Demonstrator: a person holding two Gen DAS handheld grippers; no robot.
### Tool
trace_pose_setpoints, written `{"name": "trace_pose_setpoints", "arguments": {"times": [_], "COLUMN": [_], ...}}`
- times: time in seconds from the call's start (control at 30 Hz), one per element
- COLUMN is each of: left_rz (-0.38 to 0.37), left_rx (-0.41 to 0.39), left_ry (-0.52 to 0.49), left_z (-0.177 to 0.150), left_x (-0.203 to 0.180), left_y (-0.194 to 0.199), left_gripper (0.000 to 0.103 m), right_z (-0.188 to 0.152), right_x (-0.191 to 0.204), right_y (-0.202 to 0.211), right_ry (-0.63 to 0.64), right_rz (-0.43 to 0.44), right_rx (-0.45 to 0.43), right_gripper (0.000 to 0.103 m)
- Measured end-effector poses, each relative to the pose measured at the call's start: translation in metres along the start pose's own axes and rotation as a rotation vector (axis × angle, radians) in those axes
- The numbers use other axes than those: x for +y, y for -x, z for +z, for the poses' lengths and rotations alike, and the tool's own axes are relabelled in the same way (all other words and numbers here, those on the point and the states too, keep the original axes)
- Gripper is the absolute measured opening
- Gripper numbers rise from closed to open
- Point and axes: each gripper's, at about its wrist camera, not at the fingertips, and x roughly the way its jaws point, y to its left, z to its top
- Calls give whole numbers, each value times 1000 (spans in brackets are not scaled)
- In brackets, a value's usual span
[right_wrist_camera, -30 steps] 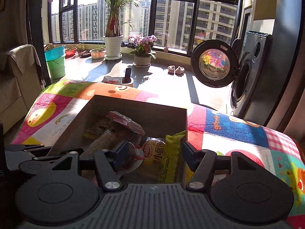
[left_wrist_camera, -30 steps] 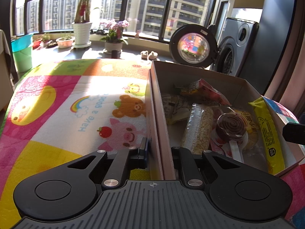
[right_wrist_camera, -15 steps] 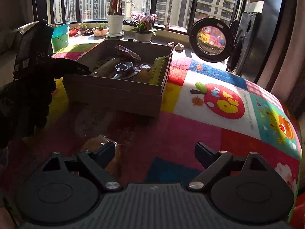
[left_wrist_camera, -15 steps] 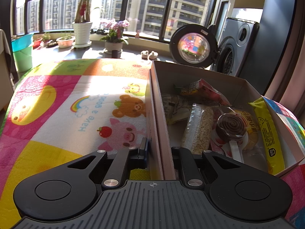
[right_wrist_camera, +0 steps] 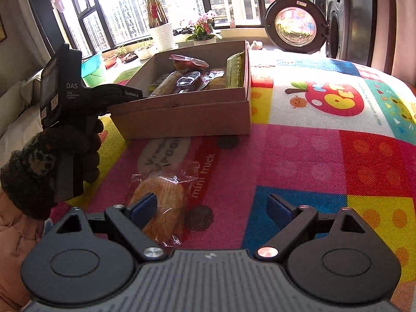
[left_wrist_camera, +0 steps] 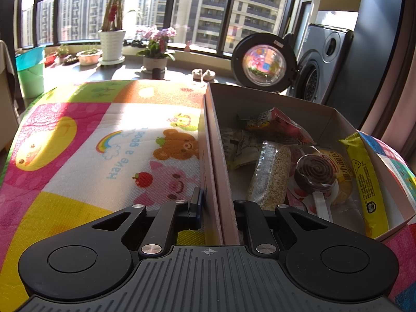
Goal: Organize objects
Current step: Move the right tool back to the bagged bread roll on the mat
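We see one cardboard box (right_wrist_camera: 187,114) of snack packets on a colourful play mat (right_wrist_camera: 299,156). Our left hand-held gripper (left_wrist_camera: 217,205) pinches its wall. Our right hand-held gripper (right_wrist_camera: 212,208), spread, straddles one wrapped bread (right_wrist_camera: 166,202). Sunny windows, one washing machine (left_wrist_camera: 319,62).

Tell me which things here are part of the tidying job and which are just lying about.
Part of the job: cardboard box, clamped at its wall by the left gripper; snack packets inside it; wrapped bread on the mat, before the open right gripper.

Just around: play mat, washing machine, potted plants, green bucket.
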Motion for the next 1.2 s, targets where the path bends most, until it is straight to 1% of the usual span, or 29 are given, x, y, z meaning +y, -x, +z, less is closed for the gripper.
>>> {"name": "trace_pose_setpoints", "arguments": {"times": [0.1, 0.17, 0.23, 0.3, 0.37, 0.47, 0.57, 0.6, 0.7, 0.8, 0.83, 1.03, 1.07, 1.2], "left_rz": [0, 0, 0, 0, 0, 0, 0, 0, 0, -1, 0, -1, -1, 0], "left_rx": [0, 0, 0, 0, 0, 0, 0, 0, 0, 0, 0, 0, -1, 0], "left_ry": [0, 0, 0, 0, 0, 0, 0, 0, 0, 0, 0, 0, 0, 0], "left_z": [0, 0, 0, 0, 0, 0, 0, 0, 0, 0, 0, 0, 0, 0], "left_x": [0, 0, 0, 0, 0, 0, 0, 0, 0, 0, 0, 0, 0, 0], "left_y": [0, 0, 0, 0, 0, 0, 0, 0, 0, 0, 0, 0, 0, 0], "left_gripper": [15, 15, 15, 15, 15, 15, 15, 15, 15, 15, 15, 15, 15, 15], "right_z": [-2, -5, -5, -3, 0, 2, -6, -9, -13, -10, -9, -5, -4, 0], "right_x": [11, 18, 22, 25, 28, 38, 55, 60, 69, 71, 70, 51, 47, 36], "right_y": [1, 0, 0, 4, 6, 4, -6, -9, -9, -5, -4, -2, -2, -3], "right_ry": [65, 103, 109, 104, 101, 121, 186, 208, 257, 292, 295, 256, 244, 166], "right_rz": [-21, -15, -8, -23, -8, 25, 6, 7, -11, -35, -43, -171, -173, -78], "right_rx": [0, 11, 11, -21, -32, 2, 58, 59, 39, 28, 27, 13, 14, 35], "right_gripper": [91, 94, 95, 95, 95, 97, 99, 99, 98, 90, 88, 87, 87, 88]}}
